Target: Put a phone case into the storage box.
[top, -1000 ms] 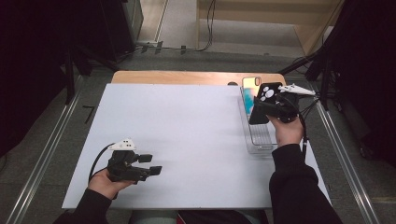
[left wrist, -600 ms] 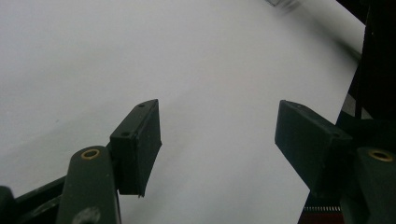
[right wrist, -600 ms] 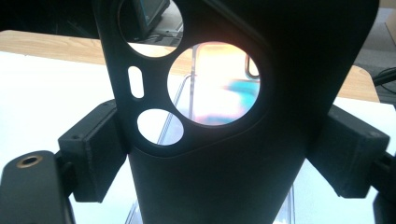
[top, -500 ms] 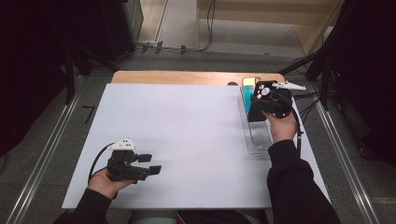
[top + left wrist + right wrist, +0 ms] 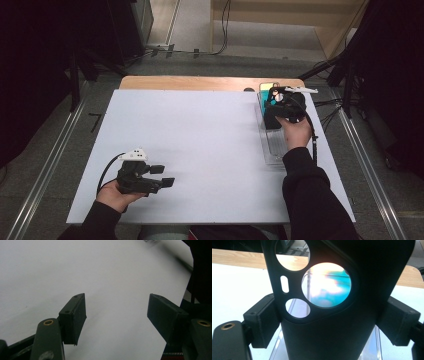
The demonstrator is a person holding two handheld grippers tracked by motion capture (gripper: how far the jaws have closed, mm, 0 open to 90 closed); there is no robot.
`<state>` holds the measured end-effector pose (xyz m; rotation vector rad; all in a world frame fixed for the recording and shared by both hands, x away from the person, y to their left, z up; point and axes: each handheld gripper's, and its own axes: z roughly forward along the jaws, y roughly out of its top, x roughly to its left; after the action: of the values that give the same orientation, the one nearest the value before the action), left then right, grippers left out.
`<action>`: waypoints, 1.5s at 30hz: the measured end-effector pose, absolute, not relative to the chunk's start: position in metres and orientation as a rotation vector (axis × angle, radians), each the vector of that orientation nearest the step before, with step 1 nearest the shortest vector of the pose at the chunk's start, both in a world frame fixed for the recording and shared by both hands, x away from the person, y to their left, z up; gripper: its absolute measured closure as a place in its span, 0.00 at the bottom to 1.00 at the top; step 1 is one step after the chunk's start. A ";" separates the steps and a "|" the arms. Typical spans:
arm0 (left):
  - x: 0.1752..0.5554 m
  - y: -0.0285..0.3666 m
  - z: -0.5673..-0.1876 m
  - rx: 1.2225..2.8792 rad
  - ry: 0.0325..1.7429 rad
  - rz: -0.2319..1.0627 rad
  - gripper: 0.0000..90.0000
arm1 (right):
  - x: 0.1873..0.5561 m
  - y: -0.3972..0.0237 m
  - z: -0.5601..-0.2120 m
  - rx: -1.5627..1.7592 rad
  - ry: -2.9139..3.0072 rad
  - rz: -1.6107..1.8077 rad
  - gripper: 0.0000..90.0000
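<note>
right gripper view: right gripper (image 5: 332,325) clamps a black plastic phone case (image 5: 337,302) above the clear plastic tray (image 5: 274,150).
case lifted, unplaced; left gripper (image 5: 167,175) gapes empty, far from tray.

We're in a lab-style recording bay: white-covered surface (image 5: 200,145) ringed by dark curtains (image 5: 35,75), cables (image 5: 220,30) trailing at twelve o'clock, metal floor rails (image 5: 45,170) at nine.
</note>
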<state>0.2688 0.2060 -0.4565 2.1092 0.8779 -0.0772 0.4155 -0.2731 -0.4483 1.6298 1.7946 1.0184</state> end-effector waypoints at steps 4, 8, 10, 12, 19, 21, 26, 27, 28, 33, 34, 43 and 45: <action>0.268 0.206 -0.456 2.105 0.876 -0.076 0.35 | 0.424 -0.273 -0.451 1.644 1.796 1.008 0.13; 0.268 0.205 -0.457 2.107 0.879 -0.078 0.35 | 0.429 -0.271 -0.451 1.639 1.799 0.992 0.13; 0.268 0.205 -0.456 2.106 0.875 -0.080 0.35 | 0.433 -0.271 -0.451 1.639 1.799 0.986 0.13; 0.268 0.205 -0.456 2.105 0.873 -0.081 0.35 | 0.436 -0.270 -0.452 1.647 1.797 0.981 0.13; 0.268 0.205 -0.457 2.114 0.868 -0.082 0.35 | 0.446 -0.265 -0.453 1.638 1.794 0.961 0.13; 0.268 0.205 -0.456 2.110 0.872 -0.081 0.35 | 0.450 -0.265 -0.455 1.646 1.788 0.958 0.13; 0.268 0.205 -0.456 2.108 0.868 -0.081 0.35 | 0.457 -0.265 -0.457 1.661 1.775 0.948 0.13; 0.268 0.205 -0.456 2.108 0.869 -0.082 0.35 | 0.458 -0.265 -0.457 1.666 1.776 0.943 0.13; 0.268 0.206 -0.456 2.109 0.867 -0.080 0.35 | 0.459 -0.265 -0.458 1.663 1.776 0.936 0.13; 0.269 0.206 -0.456 2.107 0.868 -0.082 0.35 | 0.466 -0.263 -0.459 1.667 1.769 0.923 0.13; 0.269 0.206 -0.456 2.106 0.869 -0.081 0.35 | 0.467 -0.262 -0.459 1.668 1.767 0.921 0.13; 0.269 0.206 -0.456 2.105 0.866 -0.085 0.35 | 0.473 -0.260 -0.461 1.667 1.764 0.914 0.13; 0.268 0.205 -0.456 2.107 0.866 -0.083 0.35 | 0.472 -0.260 -0.461 1.665 1.765 0.914 0.12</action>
<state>0.2684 0.2055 -0.4558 2.1068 0.8665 -0.0827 0.4725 -0.2604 -0.4608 1.6648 1.7647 0.9145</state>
